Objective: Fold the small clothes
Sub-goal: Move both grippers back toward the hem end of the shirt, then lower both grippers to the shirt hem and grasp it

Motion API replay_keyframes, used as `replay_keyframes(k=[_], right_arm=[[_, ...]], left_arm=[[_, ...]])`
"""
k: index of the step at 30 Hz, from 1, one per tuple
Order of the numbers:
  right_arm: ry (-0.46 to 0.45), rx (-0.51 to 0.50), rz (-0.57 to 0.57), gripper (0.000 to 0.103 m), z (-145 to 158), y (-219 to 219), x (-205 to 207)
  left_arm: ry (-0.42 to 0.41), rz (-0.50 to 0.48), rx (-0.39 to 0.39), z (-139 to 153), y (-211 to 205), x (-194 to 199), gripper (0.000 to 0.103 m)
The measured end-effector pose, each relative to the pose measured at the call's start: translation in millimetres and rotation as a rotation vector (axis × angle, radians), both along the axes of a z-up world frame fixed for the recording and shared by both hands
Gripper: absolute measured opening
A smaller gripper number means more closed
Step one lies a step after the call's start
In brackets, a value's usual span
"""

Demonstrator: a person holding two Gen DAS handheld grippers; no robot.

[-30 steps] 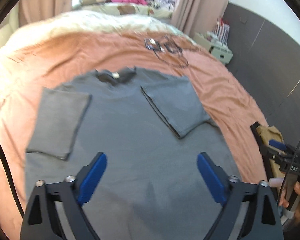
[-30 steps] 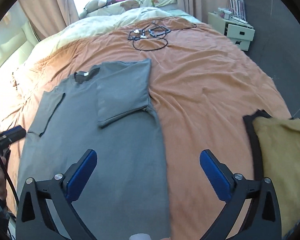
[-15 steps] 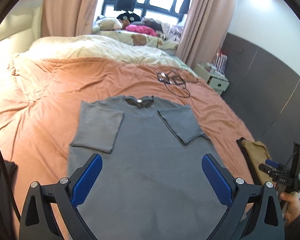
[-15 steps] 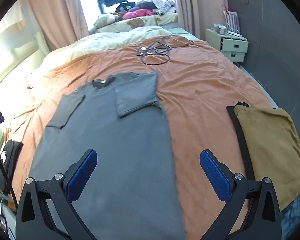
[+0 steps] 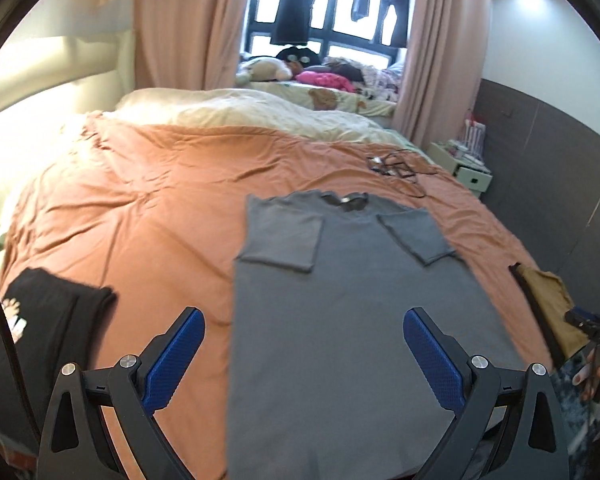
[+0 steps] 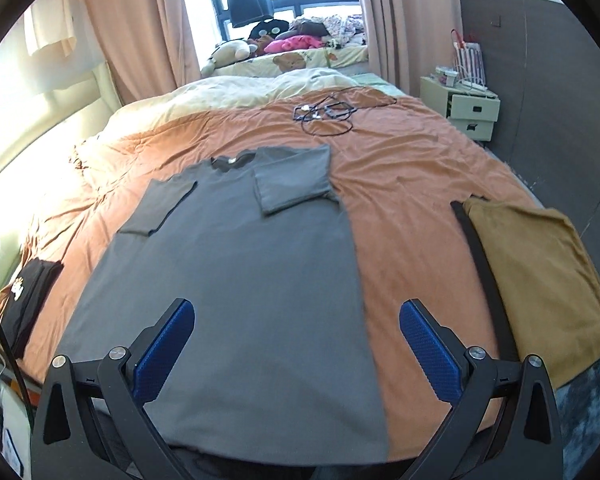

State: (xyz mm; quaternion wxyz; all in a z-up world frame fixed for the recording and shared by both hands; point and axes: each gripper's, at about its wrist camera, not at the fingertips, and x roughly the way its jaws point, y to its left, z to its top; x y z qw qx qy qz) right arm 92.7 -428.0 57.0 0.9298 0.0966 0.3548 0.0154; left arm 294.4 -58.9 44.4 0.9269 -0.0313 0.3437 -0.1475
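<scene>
A grey T-shirt (image 5: 352,320) (image 6: 240,280) lies flat on the orange bedspread (image 5: 140,208) (image 6: 412,184), collar away from me, both short sleeves folded in over the chest. Its hem hangs at the near edge of the bed. My left gripper (image 5: 304,348) is open and held above the shirt's lower left part, nothing between its blue pads. My right gripper (image 6: 296,344) is open too, above the shirt's lower right part, holding nothing. Both hang clear of the cloth.
A folded black garment (image 5: 48,336) (image 6: 28,300) lies at the bed's left edge. A folded mustard garment (image 6: 540,280) (image 5: 548,300) on a black one lies at the right edge. Tangled cables (image 6: 328,114) lie beyond the collar; a white nightstand (image 6: 464,108) stands by the dark wall.
Both grippers have pulled back and risen away from the shirt, so more of the bed and room shows. The shirt has stayed put with its sleeves folded in. Both grippers stay open.
</scene>
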Motion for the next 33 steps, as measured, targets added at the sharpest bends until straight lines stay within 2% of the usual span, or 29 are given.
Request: replay_keyframes(k=[5, 8, 13, 17, 21, 26, 31, 33], right_arm=[[0.045, -0.025, -0.026, 0.103, -9, -3, -5], [0.059, -0.011, -0.025, 0.103, -18, -3, -8], [0.085, -0.035, -0.054, 0.103, -39, 0, -17], [0.069, -0.03, -0.063, 0.103, -45, 7, -24], [0.08, -0.049, -0.049, 0.103, -55, 13, -26], [0.091, 0.005, -0.051, 0.103, -71, 5, -34], [0.088, 0.052, -0.056, 0.103, -83, -9, -37], [0.093, 0.08, -0.066, 0.103, -90, -15, -36]], left_arm=[[0.039, 0.058, -0.017, -26, 31, -20, 0.1], [0.079, 0.114, -0.023, -54, 46, -34, 0.101], [0.133, 0.111, -0.01, -99, 54, -57, 0.101], [0.165, 0.12, -0.053, -125, 67, -70, 0.101], [0.171, 0.144, -0.075, -137, 79, -78, 0.101], [0.176, 0.14, -0.095, -150, 86, -83, 0.101], [0.197, 0.143, -0.18, -160, 99, -80, 0.1], [0.207, 0.15, -0.218, -164, 103, -77, 0.094]])
